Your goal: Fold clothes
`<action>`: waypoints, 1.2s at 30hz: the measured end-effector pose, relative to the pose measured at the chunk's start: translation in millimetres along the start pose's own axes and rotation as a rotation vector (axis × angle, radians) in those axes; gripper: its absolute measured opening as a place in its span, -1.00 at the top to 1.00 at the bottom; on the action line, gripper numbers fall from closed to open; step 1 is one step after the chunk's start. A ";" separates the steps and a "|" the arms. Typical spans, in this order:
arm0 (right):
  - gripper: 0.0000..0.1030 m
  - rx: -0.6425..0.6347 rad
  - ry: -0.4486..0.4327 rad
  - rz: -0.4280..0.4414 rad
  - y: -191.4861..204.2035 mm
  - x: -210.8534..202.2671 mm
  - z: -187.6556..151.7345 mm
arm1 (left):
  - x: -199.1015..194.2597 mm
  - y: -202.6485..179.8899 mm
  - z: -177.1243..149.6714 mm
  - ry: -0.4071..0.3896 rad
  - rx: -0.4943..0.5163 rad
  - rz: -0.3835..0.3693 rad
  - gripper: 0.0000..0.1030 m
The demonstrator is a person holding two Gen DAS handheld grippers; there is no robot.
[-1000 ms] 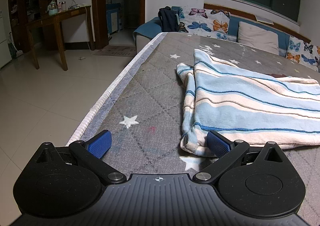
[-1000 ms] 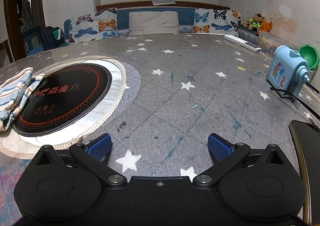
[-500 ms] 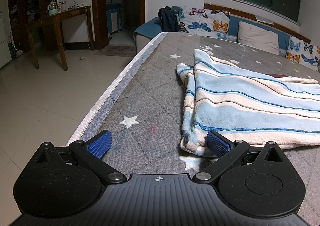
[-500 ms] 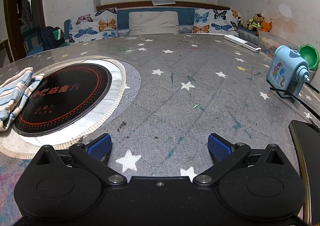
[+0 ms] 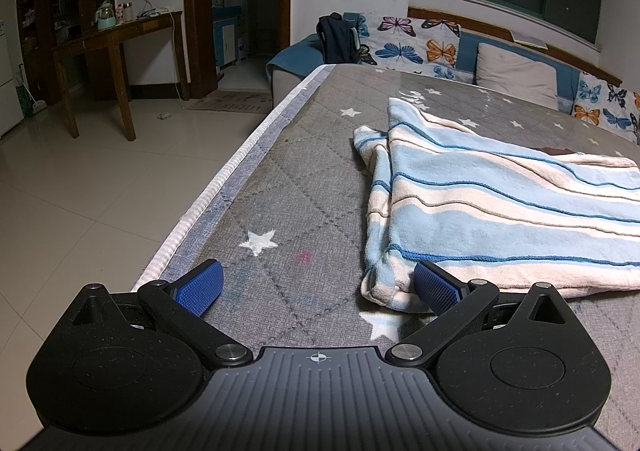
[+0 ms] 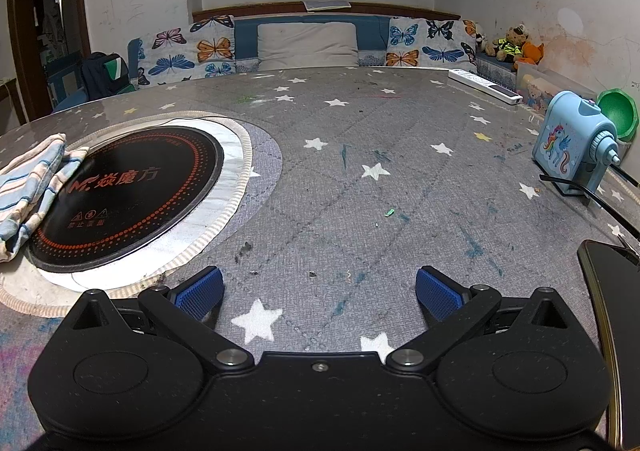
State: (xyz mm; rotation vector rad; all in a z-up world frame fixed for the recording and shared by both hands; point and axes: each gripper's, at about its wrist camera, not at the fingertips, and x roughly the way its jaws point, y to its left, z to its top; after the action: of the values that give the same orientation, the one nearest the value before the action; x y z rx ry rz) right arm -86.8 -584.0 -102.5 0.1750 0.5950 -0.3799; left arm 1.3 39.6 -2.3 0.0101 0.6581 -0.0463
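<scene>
A blue, pink and white striped garment (image 5: pixel 500 211) lies folded on the grey star-patterned table (image 5: pixel 288 187). My left gripper (image 5: pixel 318 287) is open, low over the table at the garment's near left corner; its right fingertip (image 5: pixel 434 289) rests against the cloth edge. In the right wrist view the garment's other end (image 6: pixel 32 187) lies at the far left, overlapping a black round induction hob (image 6: pixel 124 195). My right gripper (image 6: pixel 318 291) is open and empty over bare table, well right of the garment.
The table's left edge (image 5: pixel 224 187) drops to a tiled floor. A blue pencil sharpener (image 6: pixel 572 147), a green bowl (image 6: pixel 618 113), a white power strip (image 6: pixel 484 85) and a dark phone (image 6: pixel 616 315) sit at the right. A butterfly-cushioned bench (image 6: pixel 312 43) runs behind.
</scene>
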 end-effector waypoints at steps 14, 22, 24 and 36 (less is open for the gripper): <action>-1.00 -0.001 0.000 -0.001 -0.5 0.1 0.4 | -0.3 -0.3 -0.1 0.000 0.000 0.001 -0.99; -1.00 -0.002 0.000 -0.002 2.2 0.8 -0.7 | -0.2 -0.2 -0.1 0.000 0.000 0.001 -0.99; -1.00 -0.002 0.000 -0.002 2.9 1.0 -0.9 | -0.1 -0.1 -0.1 0.000 0.000 0.000 -0.99; -1.00 -0.002 -0.001 -0.004 6.8 2.2 -2.5 | -0.2 -0.1 -0.3 0.000 0.000 0.001 -0.99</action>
State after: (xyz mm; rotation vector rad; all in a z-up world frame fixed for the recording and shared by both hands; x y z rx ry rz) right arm -83.7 -577.7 -105.4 0.1716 0.5953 -0.3829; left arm 1.0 39.5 -2.5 0.0099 0.6584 -0.0456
